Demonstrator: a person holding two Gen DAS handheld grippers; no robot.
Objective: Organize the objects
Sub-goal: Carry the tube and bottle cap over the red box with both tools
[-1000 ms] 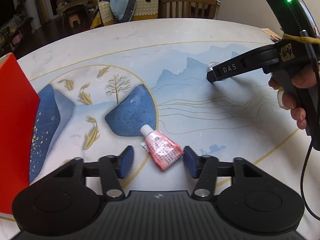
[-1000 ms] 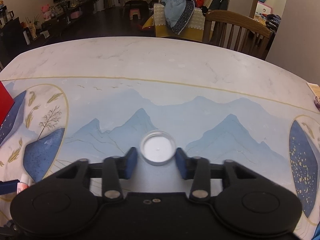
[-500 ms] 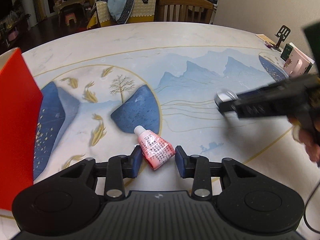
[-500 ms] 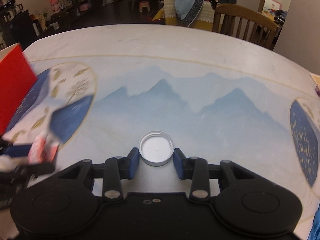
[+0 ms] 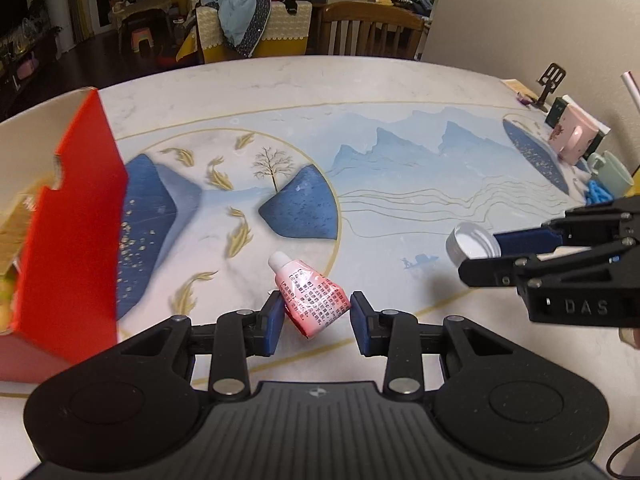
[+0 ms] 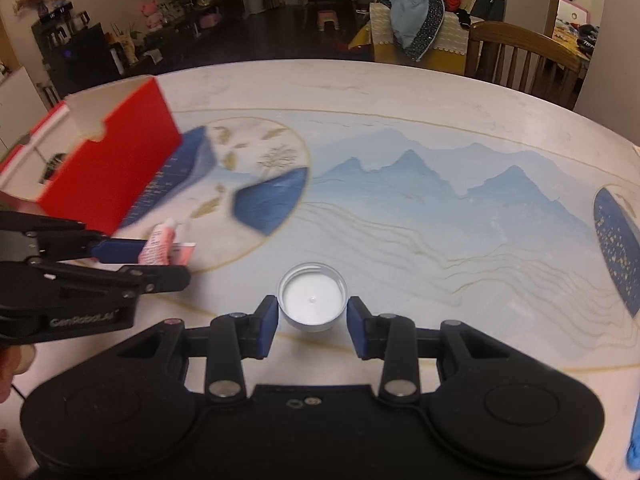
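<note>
The left gripper [image 5: 314,318] clamps a small pink tube [image 5: 310,302] with a white cap and red print, held above the table [image 5: 400,128]. The right gripper [image 6: 312,322] grips a shallow white round lid [image 6: 312,300]. Beyond stands an open red box [image 5: 76,232].

left gripper [image 5: 315,322]: bottom centre, blue pads clamped on pink tube [image 5: 310,298], white cap pointing up-left
right gripper [image 5: 486,258]: enters from right edge, gripping white lid [image 5: 472,243]
red box [image 5: 66,236]: left edge, open top, blurred
table [image 5: 360,92]: marble top, blue mountain print
mugs [image 5: 576,142]: pink and green, far right by the wall
</note>
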